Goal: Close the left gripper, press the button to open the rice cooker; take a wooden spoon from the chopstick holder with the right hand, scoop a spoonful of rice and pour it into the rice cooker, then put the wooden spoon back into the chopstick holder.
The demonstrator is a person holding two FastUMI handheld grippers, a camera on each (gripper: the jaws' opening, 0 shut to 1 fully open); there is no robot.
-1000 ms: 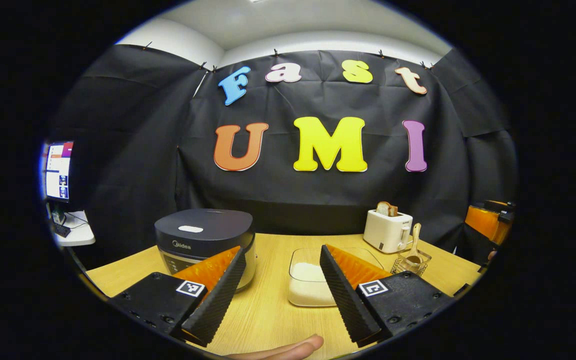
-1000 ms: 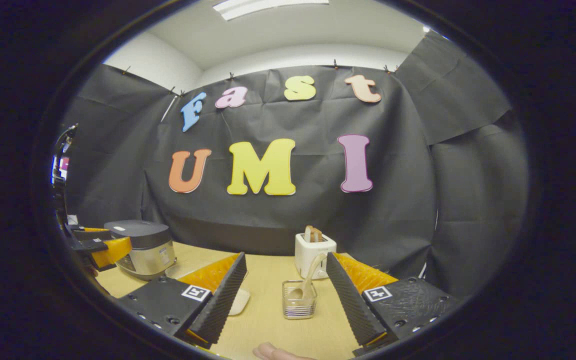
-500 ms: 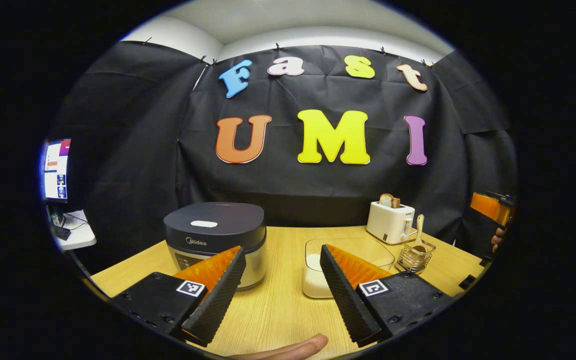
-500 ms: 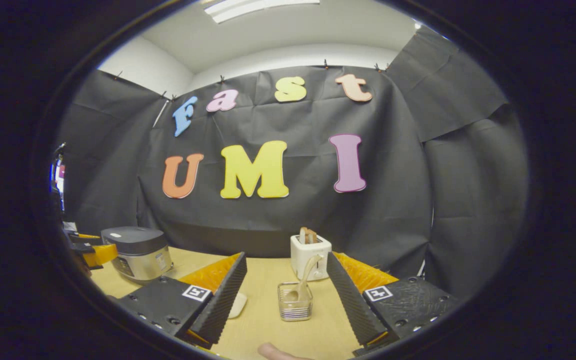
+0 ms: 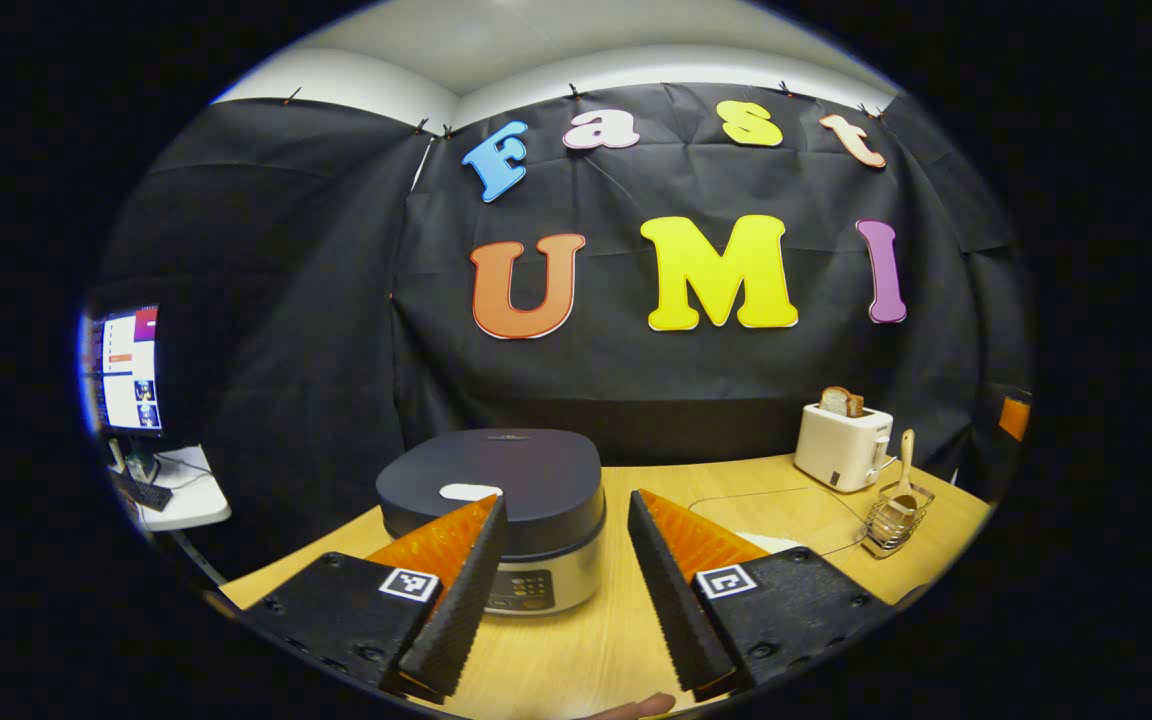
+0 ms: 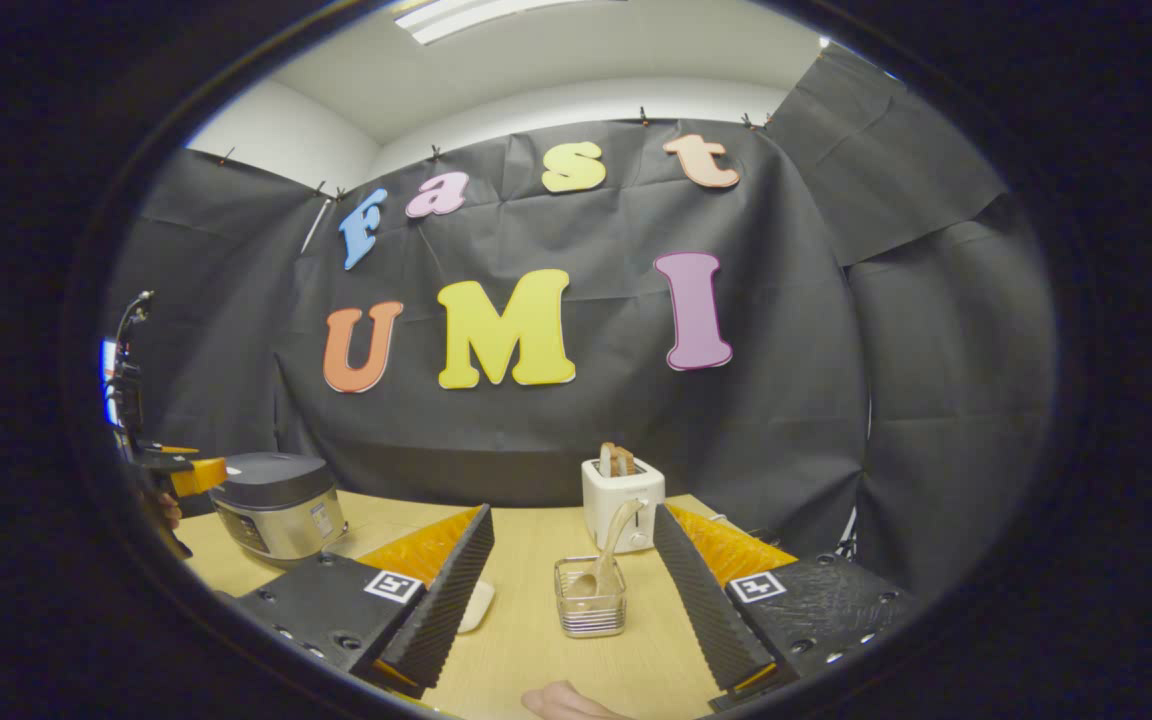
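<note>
The dark-lidded rice cooker (image 5: 526, 500) stands shut on the wooden table, its white lid button (image 5: 470, 491) just behind one fingertip. My left gripper (image 5: 564, 505) hovers open in front of it, not touching it. To the right, a glass dish of rice (image 5: 774, 543) is partly hidden by a finger. The wooden spoon (image 5: 904, 470) stands in the wire chopstick holder (image 5: 894, 520). My right gripper (image 6: 574, 515) is open, with the holder (image 6: 590, 600) and spoon (image 6: 608, 555) ahead between its fingers. The cooker (image 6: 279, 503) and left gripper (image 6: 181, 472) sit far left.
A white toaster (image 5: 843, 445) with bread stands behind the holder, also the toaster (image 6: 621, 500) in the right gripper view. A monitor (image 5: 126, 370) on a side desk is off the table's left. A thumb (image 6: 566, 700) shows at the bottom edge.
My left gripper swung left and closer to the rice cooker, which now sits between its fingers; the gap between them narrowed slightly. The right gripper drifted slightly toward the chopstick holder.
</note>
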